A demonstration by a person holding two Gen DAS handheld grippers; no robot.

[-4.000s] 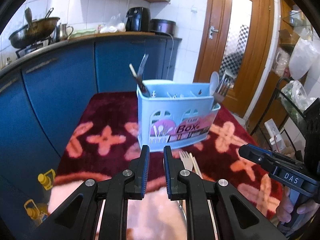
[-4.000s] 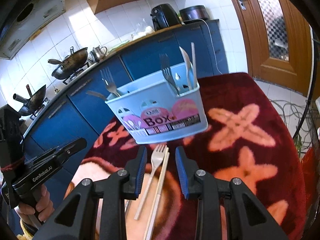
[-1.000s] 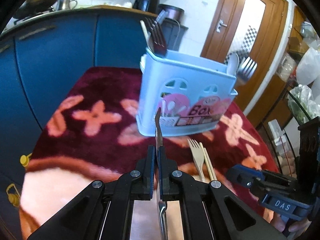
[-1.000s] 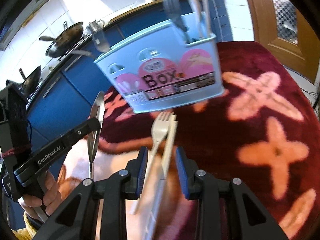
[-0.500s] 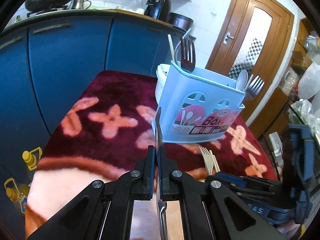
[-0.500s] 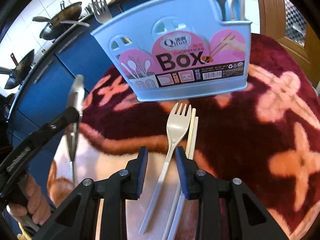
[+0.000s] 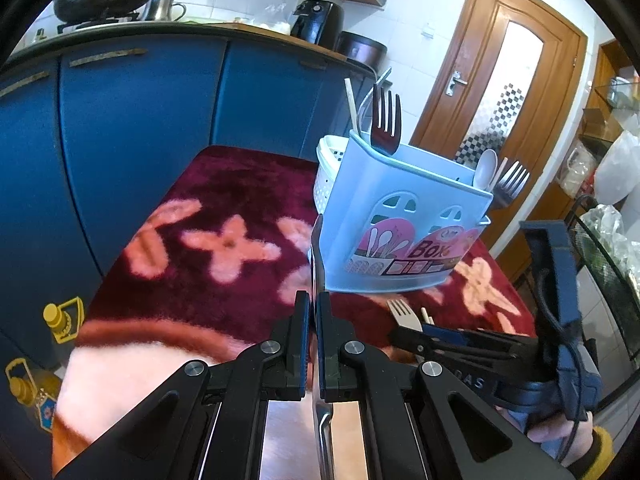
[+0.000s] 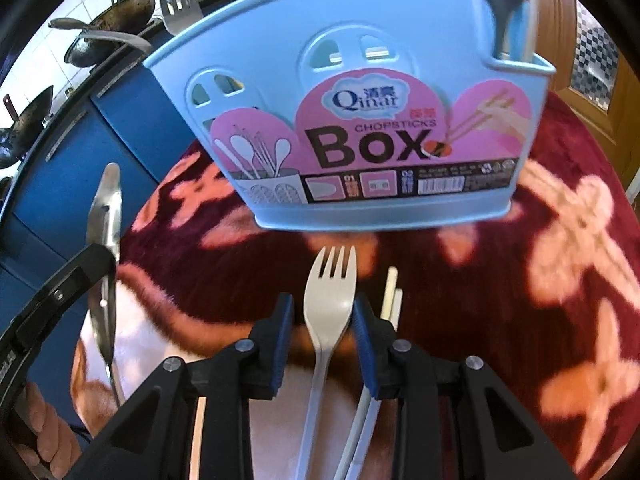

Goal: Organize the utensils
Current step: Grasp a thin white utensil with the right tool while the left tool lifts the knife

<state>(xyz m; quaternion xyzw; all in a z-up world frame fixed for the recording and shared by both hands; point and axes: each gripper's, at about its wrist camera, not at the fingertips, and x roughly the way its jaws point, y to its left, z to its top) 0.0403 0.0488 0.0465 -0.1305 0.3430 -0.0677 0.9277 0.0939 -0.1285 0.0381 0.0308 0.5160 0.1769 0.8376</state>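
Now left jaws clamp a steel spoon [image 8: 105, 216]; right jaws straddle, apart, a beige fork [image 8: 329, 300].

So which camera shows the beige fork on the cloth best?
The right wrist view: the beige fork lies whole and centred between the open right gripper fingers. In the left wrist view only its tines show, the rest hidden behind the right gripper.

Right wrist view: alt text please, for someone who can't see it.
The right tongs straddle a pale plastic fork lying on a maroon flowered cloth, pads not yet closed on it. Chopsticks lie beside it, before a blue chopsticks box.
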